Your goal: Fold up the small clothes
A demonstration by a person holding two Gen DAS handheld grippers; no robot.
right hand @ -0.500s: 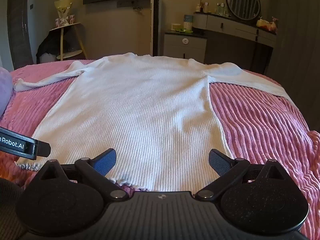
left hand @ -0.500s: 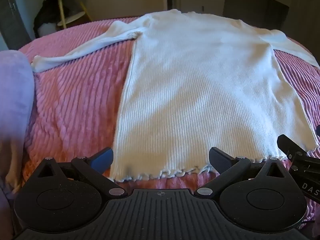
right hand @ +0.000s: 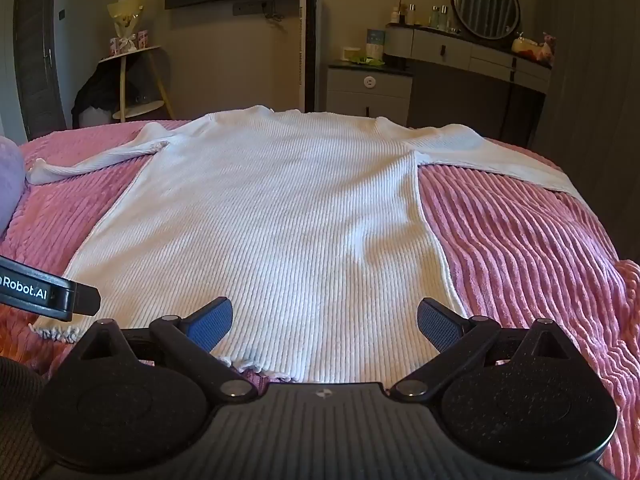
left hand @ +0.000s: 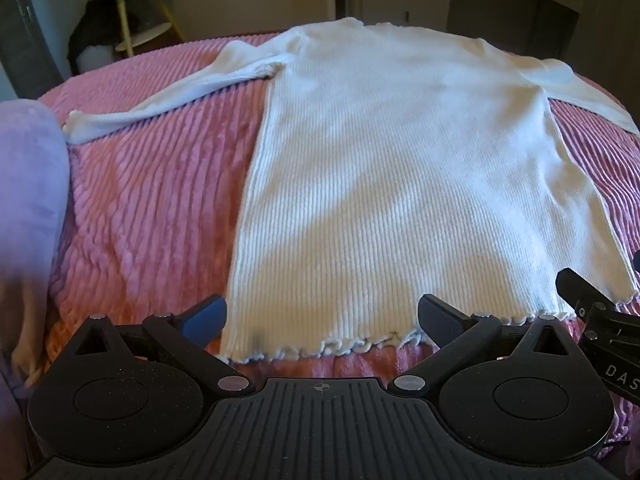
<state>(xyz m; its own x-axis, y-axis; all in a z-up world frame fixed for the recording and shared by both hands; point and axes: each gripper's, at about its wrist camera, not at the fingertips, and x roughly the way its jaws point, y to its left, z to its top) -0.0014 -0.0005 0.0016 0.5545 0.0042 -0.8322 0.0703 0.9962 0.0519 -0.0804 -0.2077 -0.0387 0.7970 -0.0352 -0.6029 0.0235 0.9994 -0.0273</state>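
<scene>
A white ribbed long-sleeved top (left hand: 400,184) (right hand: 280,220) lies flat on a pink ribbed blanket (left hand: 152,208) (right hand: 520,256), hem nearest me, both sleeves spread outward. My left gripper (left hand: 322,318) hovers wide open over the hem's left part, nothing between its pads. My right gripper (right hand: 325,322) is also wide open, above the hem's right part near the side seam. Each gripper's body shows at the edge of the other's view.
A lilac cushion (left hand: 28,184) lies on the blanket's left edge. Beyond the bed stand a small round side table (right hand: 132,80), a grey cabinet (right hand: 368,88) and a dresser with a round mirror (right hand: 486,10). The blanket drops off at the right edge.
Both views are nearly the same; the left gripper has shifted very slightly, and the top lies as before.
</scene>
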